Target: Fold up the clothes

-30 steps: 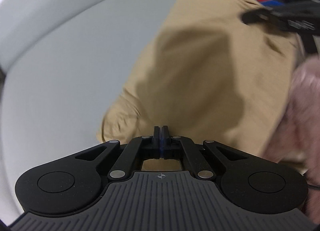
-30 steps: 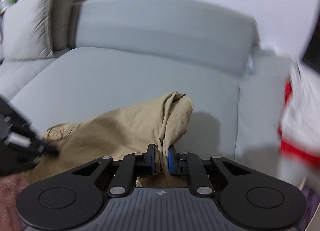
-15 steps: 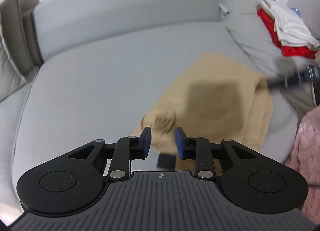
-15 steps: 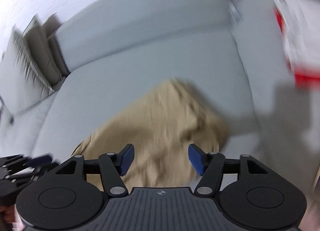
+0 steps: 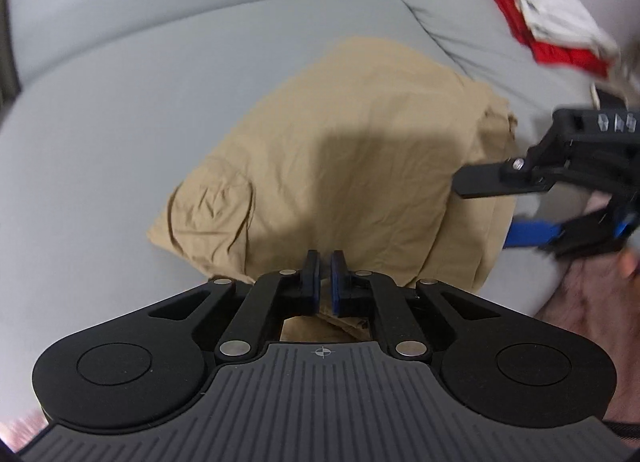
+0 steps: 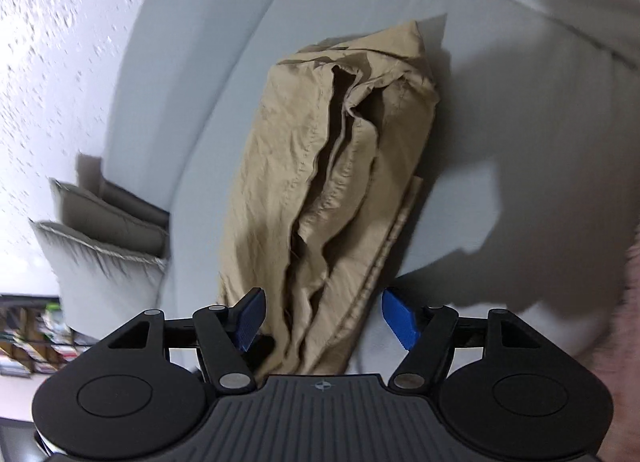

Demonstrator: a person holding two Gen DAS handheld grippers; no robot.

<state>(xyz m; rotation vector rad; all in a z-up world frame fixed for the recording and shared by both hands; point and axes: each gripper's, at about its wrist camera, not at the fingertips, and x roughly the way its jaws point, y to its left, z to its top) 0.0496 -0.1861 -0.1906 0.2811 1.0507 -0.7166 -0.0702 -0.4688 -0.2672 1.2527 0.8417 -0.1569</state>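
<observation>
Vs. a sec ago: right gripper (image 6: 322,318) let go, jaws wide, straddling the tan garment (image 5: 340,165). Left gripper (image 5: 325,282) closing on its 6 o'clock edge. Creased cotton, rough rectangle, on smooth grey sofa (image 5: 120,101).

Cannot tell whether the closing left gripper (image 5: 324,277) already pinches the tan garment (image 5: 352,165), near hem hidden behind the gripper body. Red and white clothes (image 5: 548,25) smeared at the frame edge. Shelf (image 6: 28,338) too blurred to read.
</observation>
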